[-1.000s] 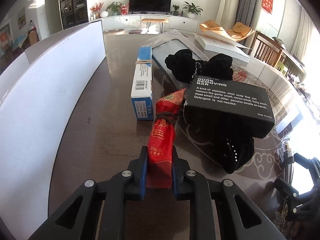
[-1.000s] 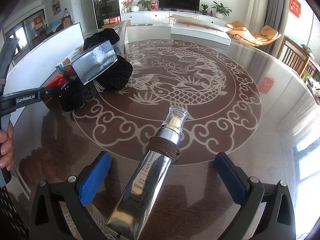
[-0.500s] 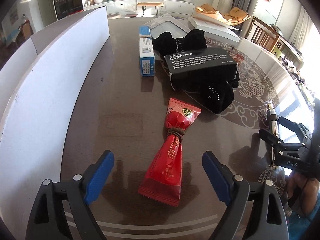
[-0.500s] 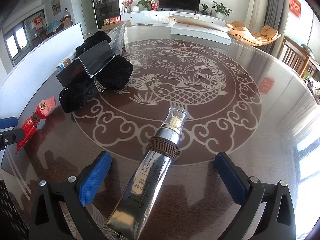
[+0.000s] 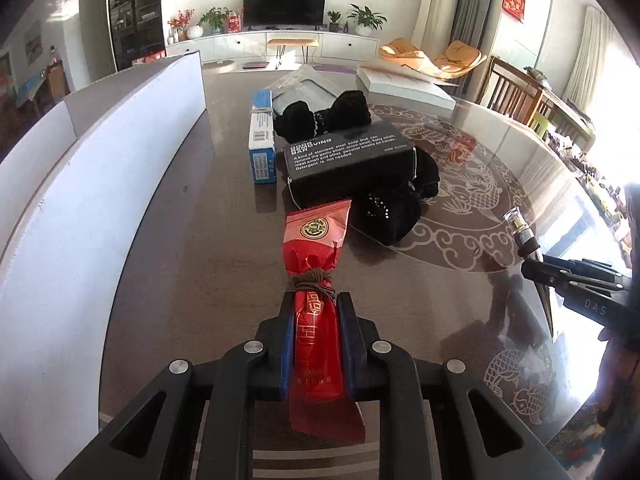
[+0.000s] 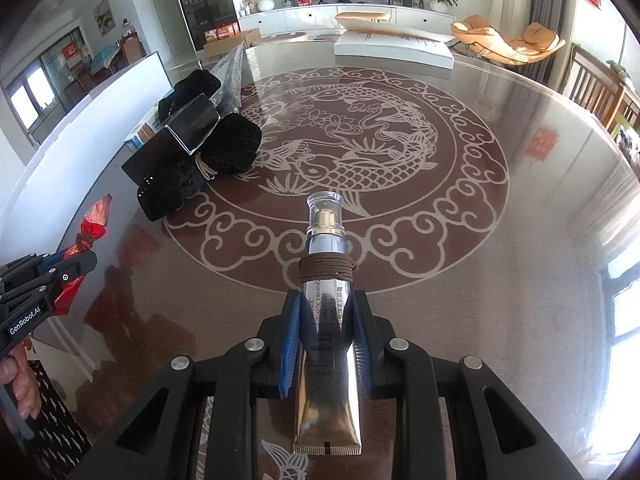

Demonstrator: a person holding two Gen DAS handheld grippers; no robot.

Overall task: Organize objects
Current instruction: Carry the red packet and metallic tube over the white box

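Observation:
My left gripper (image 5: 316,320) is shut on a red snack packet (image 5: 316,256) tied with a brown cord, near the table's front edge. The packet also shows in the right wrist view (image 6: 86,236), in the left gripper (image 6: 60,270). My right gripper (image 6: 325,312) is shut on a silver cream tube (image 6: 326,304) with a clear cap and a brown cord round its neck. The tube's cap shows at the right of the left wrist view (image 5: 520,226). A black box (image 5: 348,156) lies on black socks (image 5: 388,212) beyond the packet.
A blue and white box (image 5: 262,140) lies left of the black box. A tall white board (image 5: 100,184) runs along the left side. A flat white box (image 6: 394,44) lies at the far edge. The round table (image 6: 460,280) has a fish pattern.
Both grippers were open half a second ago and are now shut, the left on the red packet, the right on the silver tube.

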